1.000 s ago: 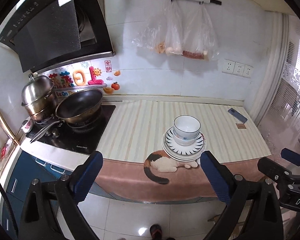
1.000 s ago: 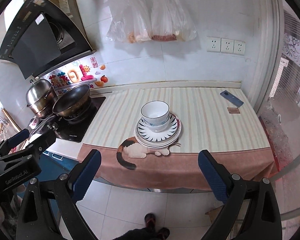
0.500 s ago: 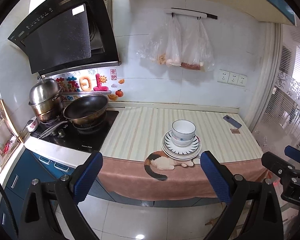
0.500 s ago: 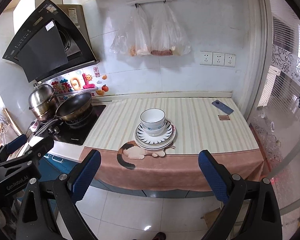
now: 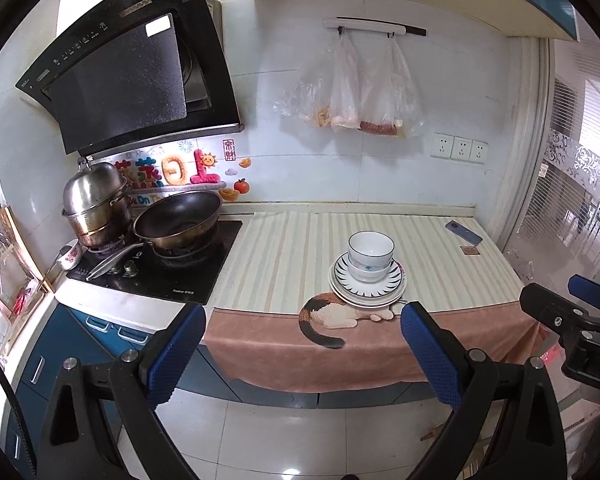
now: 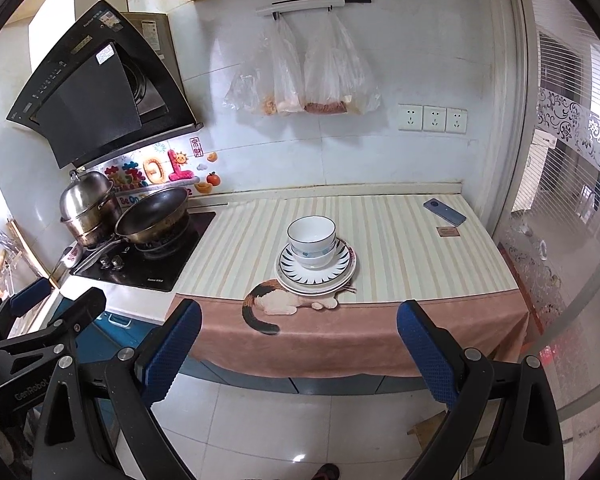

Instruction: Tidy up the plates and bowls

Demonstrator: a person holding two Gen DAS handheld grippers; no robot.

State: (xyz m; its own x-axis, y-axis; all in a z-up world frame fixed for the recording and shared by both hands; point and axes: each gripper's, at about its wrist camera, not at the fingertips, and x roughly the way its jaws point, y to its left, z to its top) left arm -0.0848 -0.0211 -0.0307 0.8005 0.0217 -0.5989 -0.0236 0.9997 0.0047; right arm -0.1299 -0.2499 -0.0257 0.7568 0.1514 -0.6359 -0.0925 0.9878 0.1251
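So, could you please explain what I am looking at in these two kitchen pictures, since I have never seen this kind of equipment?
There is no robot here. A person holds a two-finger grasping tool in each hand, and each tool carries a wide-angle camera that looks forward along its fingers. One picture comes from the left tool, the other from the right tool; the blue pads at the bottom are the fingers. Both tools are open and hold nothing, back from the counter over the floor. Each view also catches the other tool at its edge.

On the striped counter cloth stands a pile of plates with two nested bowls on top. Farther right lie a phone and a small card. On the left is a stove with a wok and a steel pot.
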